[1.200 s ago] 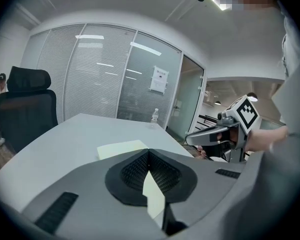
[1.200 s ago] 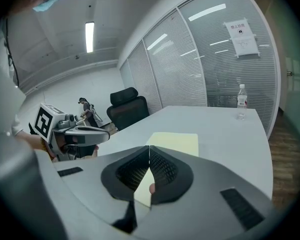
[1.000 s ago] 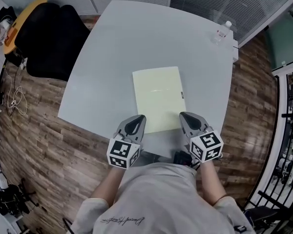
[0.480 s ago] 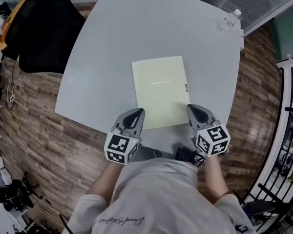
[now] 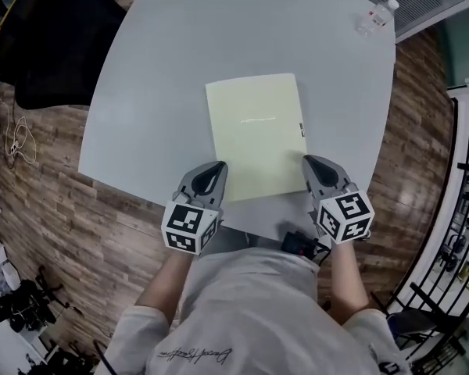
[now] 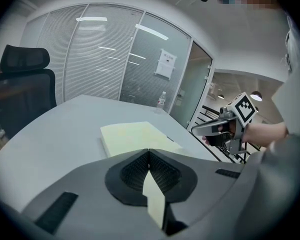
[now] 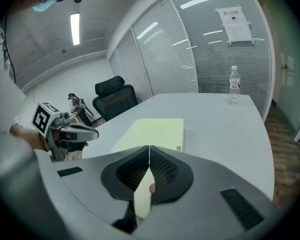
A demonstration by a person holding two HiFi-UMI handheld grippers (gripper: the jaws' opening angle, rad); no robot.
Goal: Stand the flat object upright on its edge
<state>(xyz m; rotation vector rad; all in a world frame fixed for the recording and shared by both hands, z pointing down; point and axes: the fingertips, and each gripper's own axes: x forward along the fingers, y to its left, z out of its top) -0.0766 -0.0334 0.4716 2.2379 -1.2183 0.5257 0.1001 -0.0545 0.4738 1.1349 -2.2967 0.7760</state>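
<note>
Closed tongs (image 7: 149, 148), yellow book (image 7: 155, 130) beyond

Left gripper (image 5: 216, 169), right gripper (image 5: 309, 162): both advanced slightly, tips now further alongside the book's (image 5: 256, 131) near corners, one each side.

Left hand-held gripper (image 5: 213, 174): jaws pressed together, nothing between them. Right hand-held gripper (image 5: 314, 166): likewise closed and empty. Both point forward, away from the torso, level with each other and well apart. Bare forearms (image 5: 166, 276) run back to the body, elbows bent.
</note>
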